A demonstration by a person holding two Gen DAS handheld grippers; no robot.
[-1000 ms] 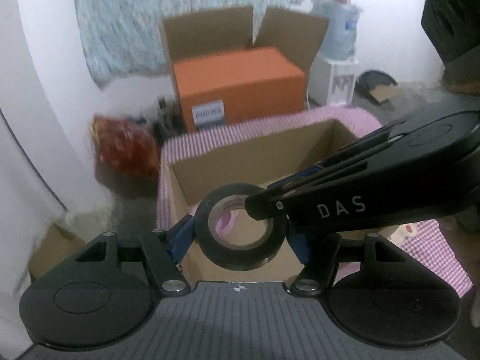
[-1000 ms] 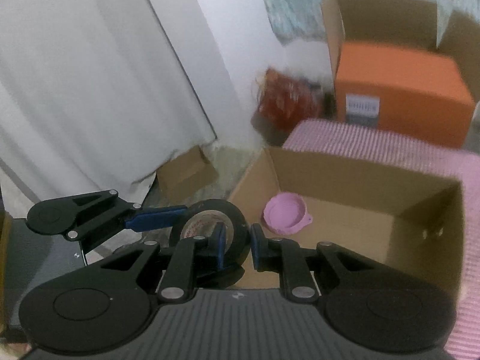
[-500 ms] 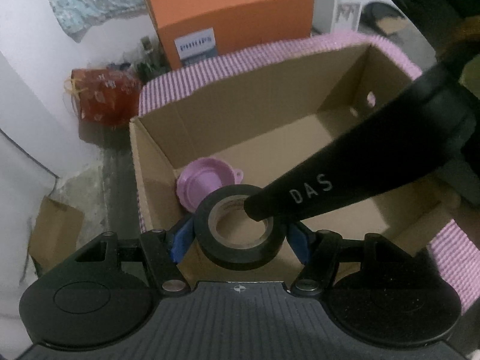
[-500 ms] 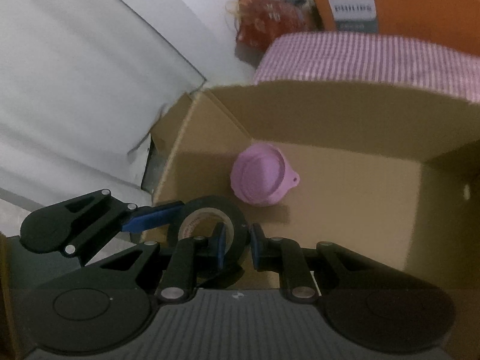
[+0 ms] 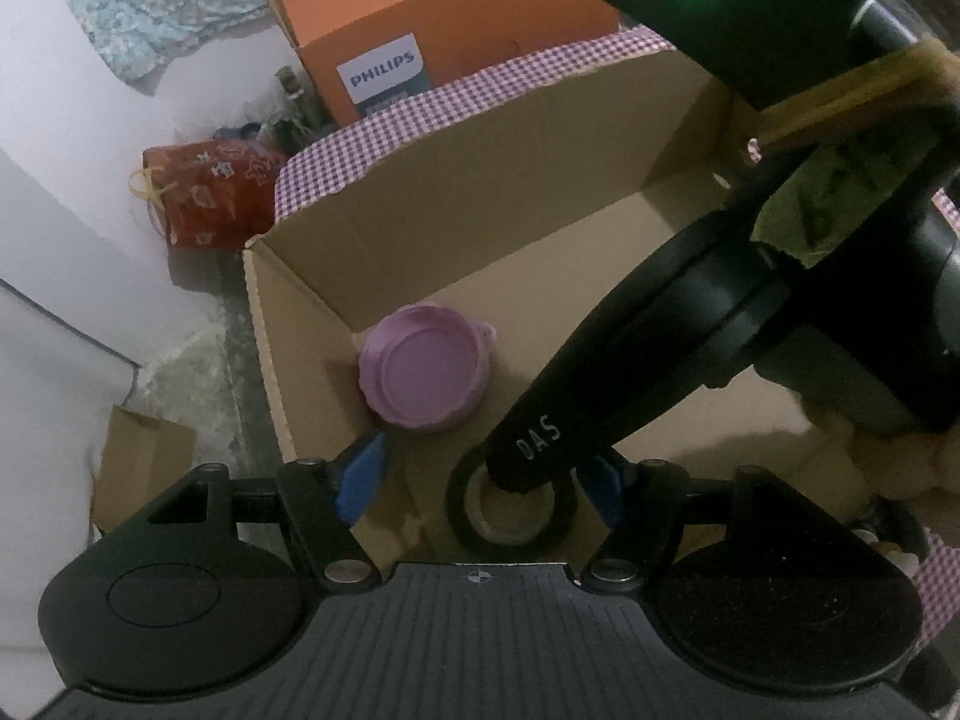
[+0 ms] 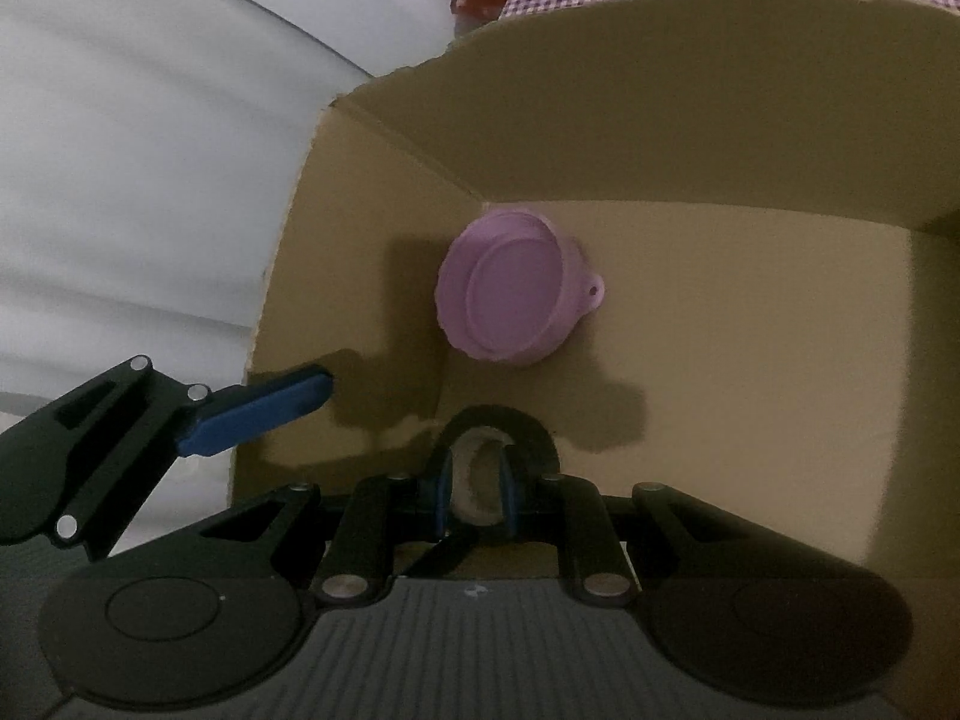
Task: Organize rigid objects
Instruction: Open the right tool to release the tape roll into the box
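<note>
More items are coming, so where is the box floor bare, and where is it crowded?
Bare: the box floor right of the pink cup, up to the far and right walls. Crowded: the near-left corner, with the cup, the tape roll and both grippers.

In the left wrist view, the cardboard box (image 5: 300, 324) fills the centre of the frame, standing on the checked cloth (image 5: 420, 108). In it, the lidded tub (image 5: 423, 378) lies near its left wall, and the tape roll (image 5: 510, 516) lies lower, at bottom centre. Behind the cloth, at the top, stands the printed carton (image 5: 450, 30), with the gift bag (image 5: 210, 198) at upper left
</note>
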